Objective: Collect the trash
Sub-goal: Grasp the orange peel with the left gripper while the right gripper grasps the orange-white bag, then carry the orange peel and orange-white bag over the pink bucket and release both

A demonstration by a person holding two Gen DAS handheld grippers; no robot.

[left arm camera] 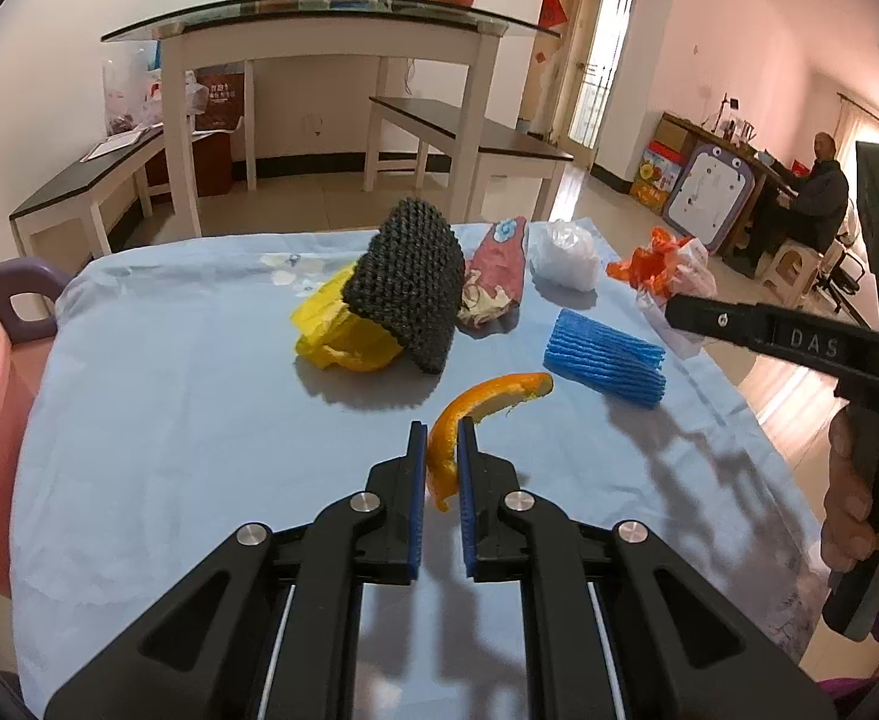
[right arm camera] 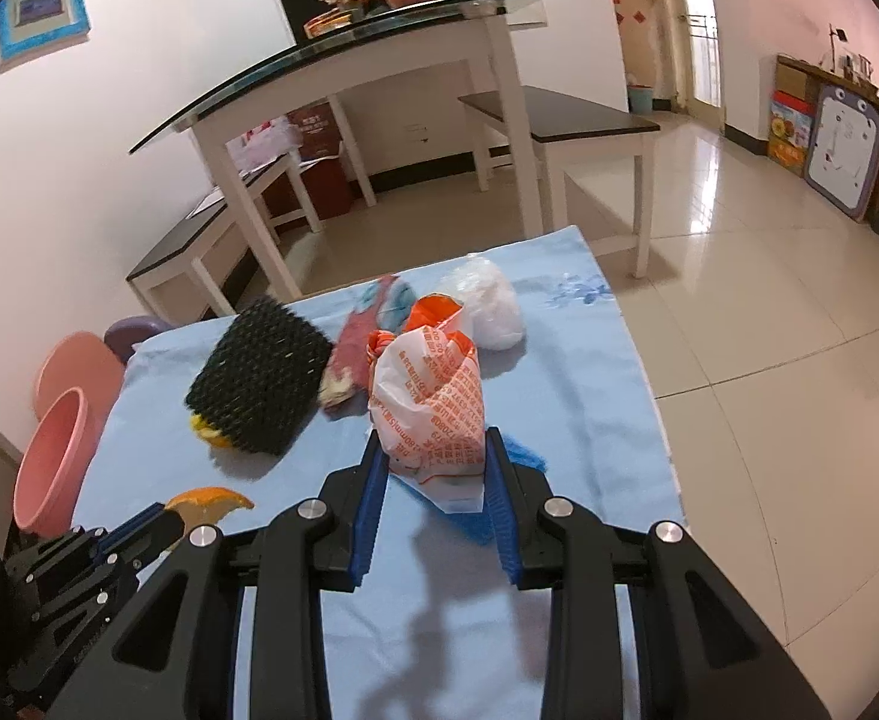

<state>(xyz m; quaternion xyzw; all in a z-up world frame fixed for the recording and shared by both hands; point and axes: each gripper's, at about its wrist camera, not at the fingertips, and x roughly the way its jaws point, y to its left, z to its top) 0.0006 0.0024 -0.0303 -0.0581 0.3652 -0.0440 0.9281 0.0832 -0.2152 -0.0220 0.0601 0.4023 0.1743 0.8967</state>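
Now left gripper (left arm camera: pixel 442 438) clamped on orange peel (left arm camera: pixel 487 399); right gripper (right arm camera: pixel 436 450) part-closed, gripping orange-printed plastic bag (right arm camera: pixel 433 402) above blue tablecloth (left arm camera: pixel 199 420).

Each fisheye camera sits just behind its own tongs and looks forward and steeply down along them, close over the blue-clothed desk (left arm camera: pixel 157 372). The left wrist view faces the desk's far edge, with the left tongs (left arm camera: pixel 442 438) low at centre and the right tongs (left arm camera: pixel 679 309) entering from the right. The right wrist view looks from further right, its own tongs low at centre. Both views share the black mesh (left arm camera: pixel 409 282), the glass-topped table (left arm camera: pixel 319 18) and the pink basin (right arm camera: pixel 55 456).
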